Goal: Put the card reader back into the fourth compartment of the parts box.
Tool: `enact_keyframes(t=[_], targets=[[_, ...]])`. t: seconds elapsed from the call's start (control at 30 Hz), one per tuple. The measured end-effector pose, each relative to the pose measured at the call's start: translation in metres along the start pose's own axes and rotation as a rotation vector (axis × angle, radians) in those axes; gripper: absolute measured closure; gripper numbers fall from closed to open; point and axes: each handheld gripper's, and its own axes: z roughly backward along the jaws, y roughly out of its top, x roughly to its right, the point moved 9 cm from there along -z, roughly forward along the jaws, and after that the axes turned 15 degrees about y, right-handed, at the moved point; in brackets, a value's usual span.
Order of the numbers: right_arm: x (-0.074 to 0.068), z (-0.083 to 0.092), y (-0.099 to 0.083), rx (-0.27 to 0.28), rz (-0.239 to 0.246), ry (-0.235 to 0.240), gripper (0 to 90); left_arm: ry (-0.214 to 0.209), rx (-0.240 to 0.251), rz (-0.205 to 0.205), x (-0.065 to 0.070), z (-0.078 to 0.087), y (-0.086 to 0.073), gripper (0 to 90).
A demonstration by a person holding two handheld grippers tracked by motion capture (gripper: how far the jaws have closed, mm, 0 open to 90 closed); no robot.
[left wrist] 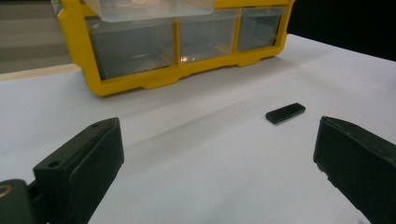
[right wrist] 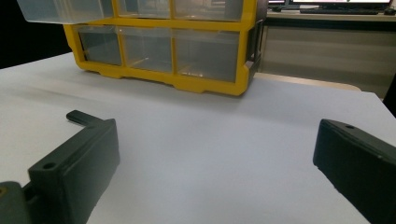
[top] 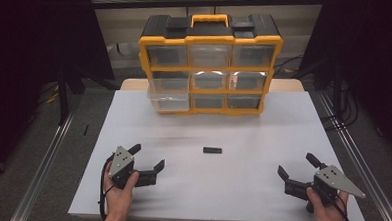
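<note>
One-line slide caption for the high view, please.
Both open grippers, left and right, flank a small black bar before a yellow organizer.

Bare white table [top: 260, 193] lies open between and ahead of both grippers. A small black bar [top: 212, 151] lies mid-table, well apart from everything. The yellow drawer organizer [top: 209, 63] blocks the far edge, its clear left drawer [top: 169, 100] jutting forward.

Dim room, dark surround; white table [top: 263, 138] evenly lit; glare on clear drawers [top: 209, 79]; edges perhaps slightly soft.

Overhead plus two low tabletop [top: 263, 138] views
</note>
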Motion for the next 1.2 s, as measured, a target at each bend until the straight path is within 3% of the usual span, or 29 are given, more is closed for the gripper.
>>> enact_keyframes(t=[0.07, 0.23, 0.43, 0.57, 0.6, 0.67, 0.73, 0.83, 0.87, 0.9, 0.93, 0.97, 1.1, 1.13, 1.2], targets=[[-0.001, 0.000, 0.000, 0.000, -0.001, 0.003, 0.6, -0.021, 0.014, 0.010, 0.006, -0.002, 0.004, 1.8], [0.000, 0.000, 0.000, -0.002, -0.003, -0.006, 0.9, -0.060, 0.016, -0.034, 0.016, -0.002, 0.010, 1.3], [-0.004, -0.003, 0.001, -0.007, 0.013, 0.009, 1.2, -0.093, -0.001, -0.040, 0.021, -0.007, 0.012, 2.6], [-0.004, -0.004, 0.001, -0.007, 0.012, 0.012, 1.2, -0.150, 0.003, -0.062, 0.026, -0.014, 0.012, 5.4], [-0.003, -0.004, 0.001, -0.007, 0.013, 0.011, 1.2, -0.174, 0.008, -0.041, 0.028, -0.016, 0.014, 5.4], [-0.003, -0.004, 0.001, -0.005, 0.013, 0.011, 1.1, -0.198, -0.009, -0.070, 0.033, -0.019, 0.014, 10.2], [-0.003, -0.003, 0.001, -0.005, 0.011, 0.012, 1.1, -0.206, -0.011, -0.094, 0.036, -0.020, 0.014, 6.6], [-0.005, -0.004, 0.002, 0.002, 0.014, 0.026, 0.8, -0.207, -0.034, -0.165, 0.048, -0.025, 0.014, 6.8], [-0.005, -0.004, 0.002, 0.002, 0.014, 0.026, 0.8, -0.207, -0.034, -0.165, 0.048, -0.025, 0.014, 6.8], [-0.006, -0.004, 0.002, -0.001, 0.017, 0.031, 0.7, -0.252, -0.060, -0.149, 0.054, -0.026, 0.014, 6.3], [-0.006, -0.004, 0.002, -0.001, 0.017, 0.031, 0.7, -0.252, -0.060, -0.149, 0.054, -0.026, 0.014, 5.0], [-0.007, -0.004, 0.002, 0.004, 0.015, 0.037, 0.6, -0.297, -0.058, -0.128, 0.060, -0.027, 0.018, 3.9], [-0.006, -0.005, 0.002, 0.005, 0.015, 0.036, 0.5, -0.319, -0.069, -0.134, 0.064, -0.031, 0.023, 3.8], [-0.007, -0.005, 0.002, 0.002, 0.014, 0.038, 0.5, -0.296, -0.085, -0.138, 0.064, -0.036, 0.024, 2.9], [-0.007, -0.005, 0.002, 0.003, 0.014, 0.037, 0.5, -0.297, -0.097, -0.147, 0.066, -0.038, 0.023, 3.2]])
